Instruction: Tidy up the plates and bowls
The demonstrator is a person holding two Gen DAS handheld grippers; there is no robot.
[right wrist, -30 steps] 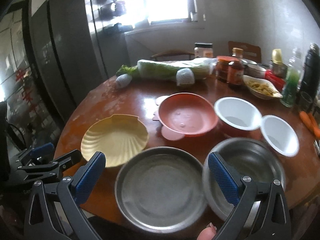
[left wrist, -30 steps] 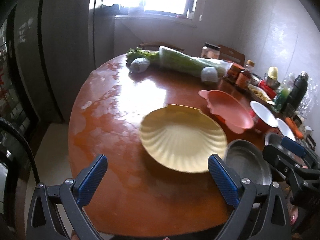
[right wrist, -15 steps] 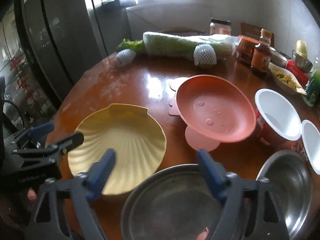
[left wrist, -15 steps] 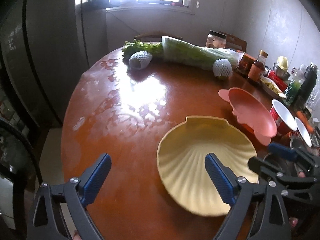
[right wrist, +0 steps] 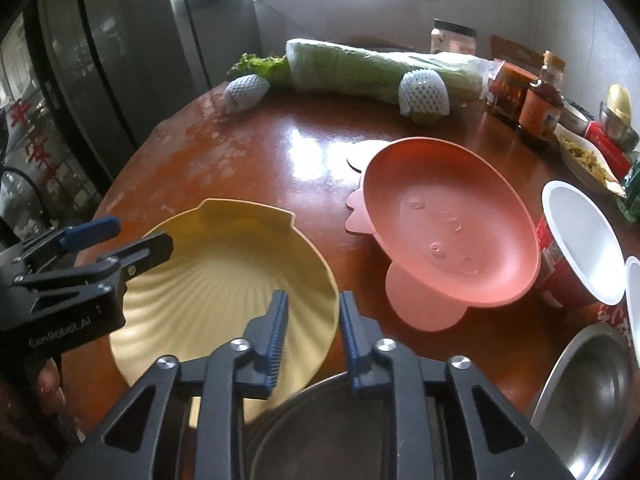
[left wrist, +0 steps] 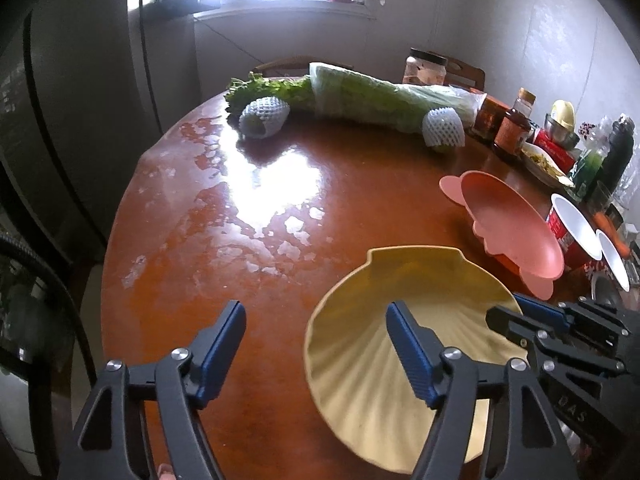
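Round wooden table [left wrist: 280, 208] — plates, bowls, cabbage, jars.

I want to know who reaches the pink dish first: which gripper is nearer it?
Right. The right gripper straddles the yellow shell plate's edge facing the pink dish; the left gripper straddles its far edge.

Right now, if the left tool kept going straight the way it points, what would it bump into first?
Probably the yellow shell plate: the left tool straddles its near-left rim, jaws closing around that edge. Otherwise, the brown table, though depth is hard to judge.
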